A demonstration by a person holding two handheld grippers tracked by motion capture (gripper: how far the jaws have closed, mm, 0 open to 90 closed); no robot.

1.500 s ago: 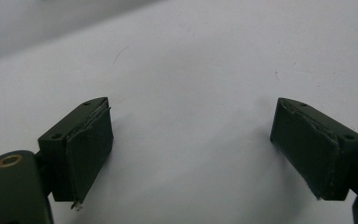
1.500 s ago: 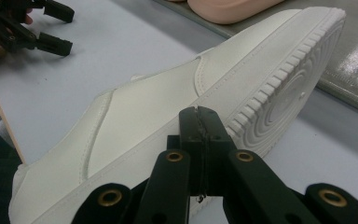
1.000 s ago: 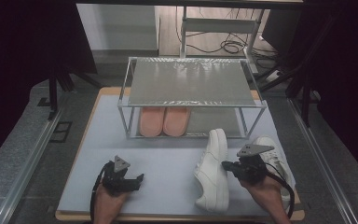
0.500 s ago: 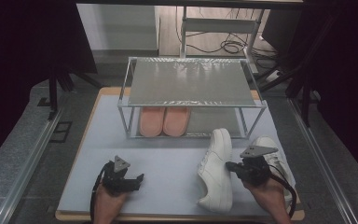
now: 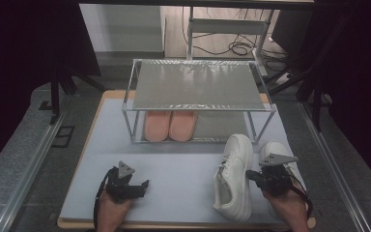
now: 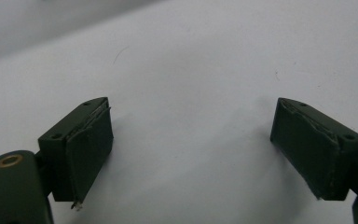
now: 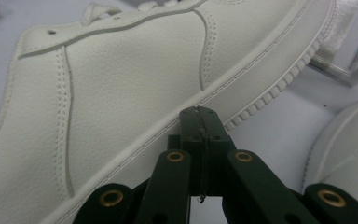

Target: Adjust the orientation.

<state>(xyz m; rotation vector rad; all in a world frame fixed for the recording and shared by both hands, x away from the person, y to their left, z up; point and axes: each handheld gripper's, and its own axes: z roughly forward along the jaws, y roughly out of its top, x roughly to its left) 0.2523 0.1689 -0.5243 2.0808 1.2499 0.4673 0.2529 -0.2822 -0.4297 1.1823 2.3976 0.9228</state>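
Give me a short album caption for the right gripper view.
Shut right claw against the side of a tilted white sneaker, its partner shoe beside it.

White sneakers (image 5: 234,179), salmon-pink slippers (image 5: 169,124), a pale grey-blue mat (image 5: 174,169), dark green tool pads (image 6: 89,149).

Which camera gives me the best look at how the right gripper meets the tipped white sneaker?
The right gripper view: its jaws stand pressed together, the right gripper against the side of the white sneaker by the sole edge. The high view shows the contact small, but places the sneaker tipped on its side. The left gripper view shows bare table.
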